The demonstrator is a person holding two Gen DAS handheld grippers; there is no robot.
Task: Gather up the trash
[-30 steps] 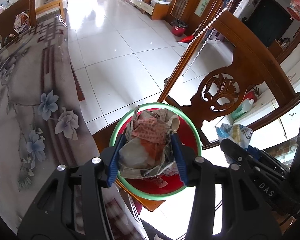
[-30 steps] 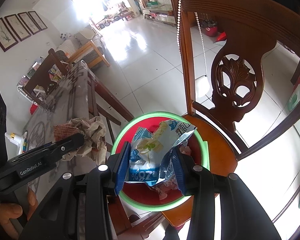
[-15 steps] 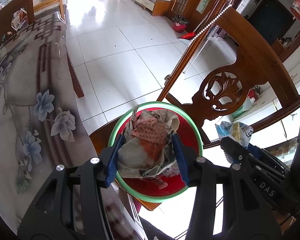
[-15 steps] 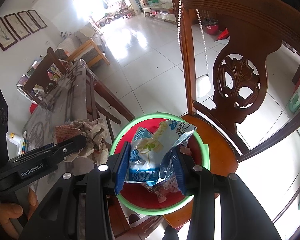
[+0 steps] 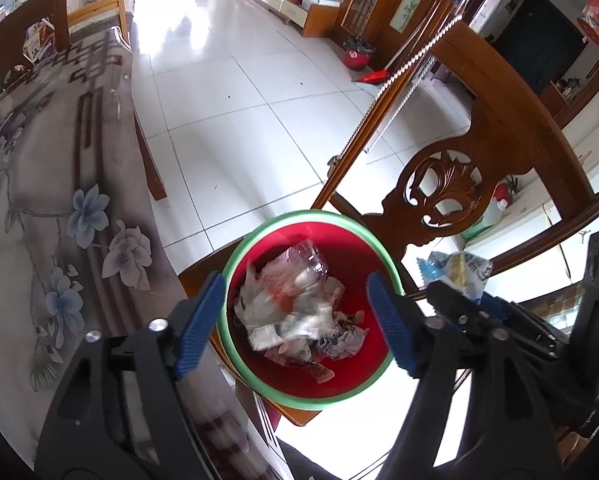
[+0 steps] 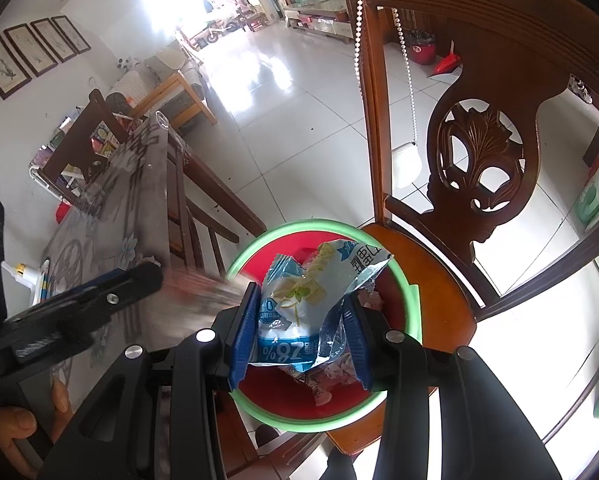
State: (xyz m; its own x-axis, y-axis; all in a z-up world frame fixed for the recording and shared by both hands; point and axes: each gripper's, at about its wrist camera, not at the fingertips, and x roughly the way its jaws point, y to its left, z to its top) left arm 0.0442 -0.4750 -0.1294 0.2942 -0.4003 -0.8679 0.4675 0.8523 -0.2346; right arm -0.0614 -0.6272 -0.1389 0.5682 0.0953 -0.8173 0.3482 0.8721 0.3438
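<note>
Paper wad (image 5: 287, 312) dropped, blue snack wrapper (image 6: 311, 304) next over the red bin (image 5: 235, 248) on the chair seat (image 6: 431, 280).

Left gripper (image 5: 297, 320) has just been opening, its jaws now wide with nothing between them, the wad blurred inside the bin. Right gripper (image 6: 301, 330) clamps the wrapper, tilted steeply down over the rim. Best to centre it over the opening before letting go, since light foil may drift.

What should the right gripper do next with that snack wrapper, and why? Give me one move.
Probably open the right gripper and let the blue snack wrapper fall. It is pinched between the pads directly over the red bin on the chair seat. The left gripper has just been opening; nothing is between its pads, and its crumpled paper lies in the bin.
</note>
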